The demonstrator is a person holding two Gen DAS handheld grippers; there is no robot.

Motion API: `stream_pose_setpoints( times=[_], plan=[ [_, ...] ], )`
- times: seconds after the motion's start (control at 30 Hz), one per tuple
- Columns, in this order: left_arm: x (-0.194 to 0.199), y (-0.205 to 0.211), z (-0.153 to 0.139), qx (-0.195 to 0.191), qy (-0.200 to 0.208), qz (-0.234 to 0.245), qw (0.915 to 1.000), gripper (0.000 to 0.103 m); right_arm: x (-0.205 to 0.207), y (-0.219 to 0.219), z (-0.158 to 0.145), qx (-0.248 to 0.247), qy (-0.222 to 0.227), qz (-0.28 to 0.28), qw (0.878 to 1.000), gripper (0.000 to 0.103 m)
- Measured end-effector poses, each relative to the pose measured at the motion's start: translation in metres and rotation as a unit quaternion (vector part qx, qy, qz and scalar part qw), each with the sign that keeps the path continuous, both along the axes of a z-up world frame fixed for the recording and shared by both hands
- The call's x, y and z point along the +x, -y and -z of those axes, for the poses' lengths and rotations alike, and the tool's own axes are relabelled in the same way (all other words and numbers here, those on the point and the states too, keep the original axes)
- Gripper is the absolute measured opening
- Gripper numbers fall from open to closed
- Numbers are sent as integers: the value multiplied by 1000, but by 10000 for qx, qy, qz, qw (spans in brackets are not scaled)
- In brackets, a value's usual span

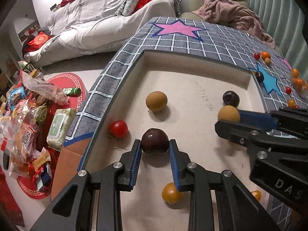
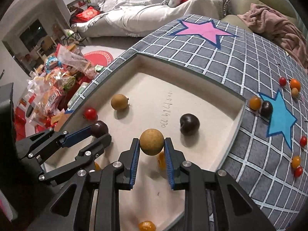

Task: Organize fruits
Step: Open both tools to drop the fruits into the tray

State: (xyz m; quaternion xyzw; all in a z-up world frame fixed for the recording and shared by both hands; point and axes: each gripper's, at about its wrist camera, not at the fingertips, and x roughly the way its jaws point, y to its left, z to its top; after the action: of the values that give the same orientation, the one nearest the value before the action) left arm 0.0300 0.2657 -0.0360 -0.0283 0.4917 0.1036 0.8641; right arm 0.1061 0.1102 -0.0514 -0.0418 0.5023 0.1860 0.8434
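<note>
Over the cream tray (image 1: 192, 61) (image 2: 192, 80), my left gripper (image 1: 155, 143) (image 2: 101, 131) is shut on a dark purple plum (image 1: 155, 140) (image 2: 99, 128). Beside it, my right gripper (image 2: 151, 142) (image 1: 228, 118) is shut on a tan round fruit (image 2: 151, 141) (image 1: 228, 113). Inside the tray lie another tan fruit (image 1: 156, 101) (image 2: 119, 101), a second plum (image 1: 230, 98) (image 2: 189, 124), a red tomato (image 1: 119, 128) (image 2: 90, 113) and an orange fruit (image 1: 171, 192) (image 2: 161, 160). Another orange one (image 2: 147, 226) lies near the tray's front.
Several small red, orange, tan and dark fruits (image 2: 260, 105) (image 1: 264, 56) lie scattered on the grey checked cloth (image 2: 250, 57) right of the tray. A heap of snack bags (image 1: 25, 125) and a wipes pack (image 1: 59, 129) sit on the floor at left. A sofa (image 1: 96, 25) stands behind.
</note>
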Motion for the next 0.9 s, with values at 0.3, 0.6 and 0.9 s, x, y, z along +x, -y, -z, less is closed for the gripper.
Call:
stream_pose_setpoints(
  times=[0.3,0.6,0.9],
  plan=[
    [-3,3,-1,80,36,8,10000,31,-1,-2,-1,-13,21,-61,10000,55],
    [-18,5,-21,179,467,-20,9987,91,-15,7,-22,206,266,-23,9994,80],
    [-22,17,-47,39,531,90,9985,91,-34,52,-54,504,556,351,9966,103]
  ],
)
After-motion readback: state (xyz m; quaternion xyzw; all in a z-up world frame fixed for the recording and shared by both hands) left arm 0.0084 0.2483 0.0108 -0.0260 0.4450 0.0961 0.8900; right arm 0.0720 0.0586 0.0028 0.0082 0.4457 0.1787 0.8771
